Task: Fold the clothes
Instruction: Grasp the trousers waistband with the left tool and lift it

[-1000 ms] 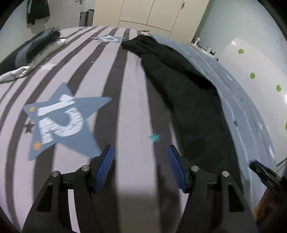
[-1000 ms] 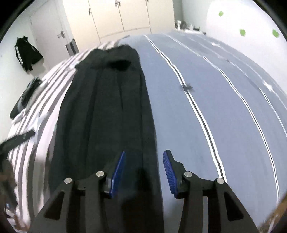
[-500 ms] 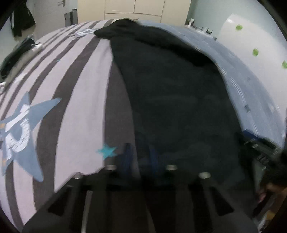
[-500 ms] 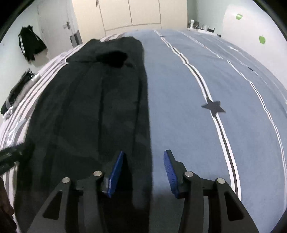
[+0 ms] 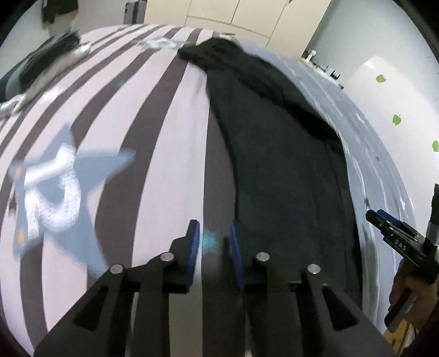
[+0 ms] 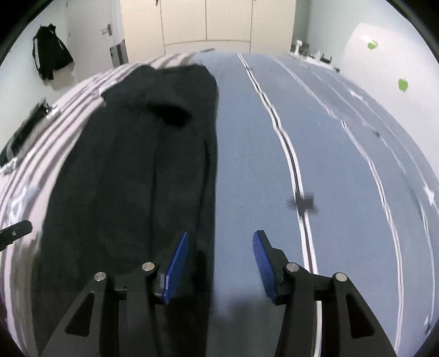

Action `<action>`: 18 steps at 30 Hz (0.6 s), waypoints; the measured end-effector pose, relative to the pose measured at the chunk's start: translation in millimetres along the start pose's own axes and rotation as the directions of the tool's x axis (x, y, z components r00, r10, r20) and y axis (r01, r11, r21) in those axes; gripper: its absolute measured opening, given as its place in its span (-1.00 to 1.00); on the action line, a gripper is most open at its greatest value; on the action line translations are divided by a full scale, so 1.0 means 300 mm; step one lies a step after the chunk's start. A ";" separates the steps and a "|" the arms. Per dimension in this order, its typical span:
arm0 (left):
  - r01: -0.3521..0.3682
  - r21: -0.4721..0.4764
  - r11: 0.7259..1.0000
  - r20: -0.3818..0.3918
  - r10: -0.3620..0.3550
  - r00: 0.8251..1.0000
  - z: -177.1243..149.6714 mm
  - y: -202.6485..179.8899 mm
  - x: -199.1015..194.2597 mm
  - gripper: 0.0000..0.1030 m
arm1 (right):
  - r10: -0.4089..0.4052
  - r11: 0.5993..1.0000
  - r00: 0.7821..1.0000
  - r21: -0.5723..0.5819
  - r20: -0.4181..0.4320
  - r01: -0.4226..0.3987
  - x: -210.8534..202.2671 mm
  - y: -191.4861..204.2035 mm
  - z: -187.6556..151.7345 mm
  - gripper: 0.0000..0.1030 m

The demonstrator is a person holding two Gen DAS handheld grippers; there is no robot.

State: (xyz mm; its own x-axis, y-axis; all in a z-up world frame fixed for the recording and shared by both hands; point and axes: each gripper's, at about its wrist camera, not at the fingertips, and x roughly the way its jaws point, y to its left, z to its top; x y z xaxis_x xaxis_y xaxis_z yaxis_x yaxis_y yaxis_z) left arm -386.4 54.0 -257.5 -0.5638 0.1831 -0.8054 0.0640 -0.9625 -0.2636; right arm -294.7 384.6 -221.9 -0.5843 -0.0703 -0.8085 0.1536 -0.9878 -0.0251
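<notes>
Bed [image 6: 343,164] wide; black garment [image 6: 131,178] edge central.

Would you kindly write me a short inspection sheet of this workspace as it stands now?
Surface: bed, striped cover on one side, blue on the other.
Job's things: black garment spread lengthwise along the middle.
Clutter: pile of clothes at the far left edge.
Grippers: left claw opening, nothing between its pads, beside the garment's left edge; right claw opening, straddling the garment's right edge, not gripping.
Cables: nothing seen.
Surroundings: cream wardrobe, door, dark jacket hanging on the wall.
</notes>
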 end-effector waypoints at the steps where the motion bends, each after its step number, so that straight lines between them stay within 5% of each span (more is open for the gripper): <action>1: -0.007 0.003 1.000 0.022 0.007 1.000 0.051 -0.002 0.013 -0.49 | -0.002 1.000 1.000 -0.011 0.018 0.002 0.003 0.008 0.042 -0.12; 9: -0.059 -0.043 0.997 0.140 0.064 0.988 0.416 -0.023 0.169 -0.43 | 0.075 0.997 0.995 0.011 0.069 -0.076 0.258 0.005 0.387 -0.11; 13: -0.073 -0.125 0.990 0.117 0.087 0.989 0.556 -0.001 0.286 -0.32 | 0.112 0.993 0.992 0.022 0.051 -0.114 0.393 -0.018 0.520 -0.11; 18: -0.143 -0.064 0.988 0.111 0.150 0.982 0.642 0.016 0.389 -0.32 | 0.134 0.991 0.989 -0.034 0.065 -0.132 0.528 -0.028 0.672 -0.11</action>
State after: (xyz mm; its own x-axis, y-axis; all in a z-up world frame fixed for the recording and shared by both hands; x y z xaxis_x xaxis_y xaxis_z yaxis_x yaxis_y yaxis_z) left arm -610.4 32.3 -250.6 -0.6357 0.0135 -0.7718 0.1969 -0.9639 -0.1791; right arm -549.2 353.9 -231.1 -0.6090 -0.2113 -0.7645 0.2563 -0.9646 0.0624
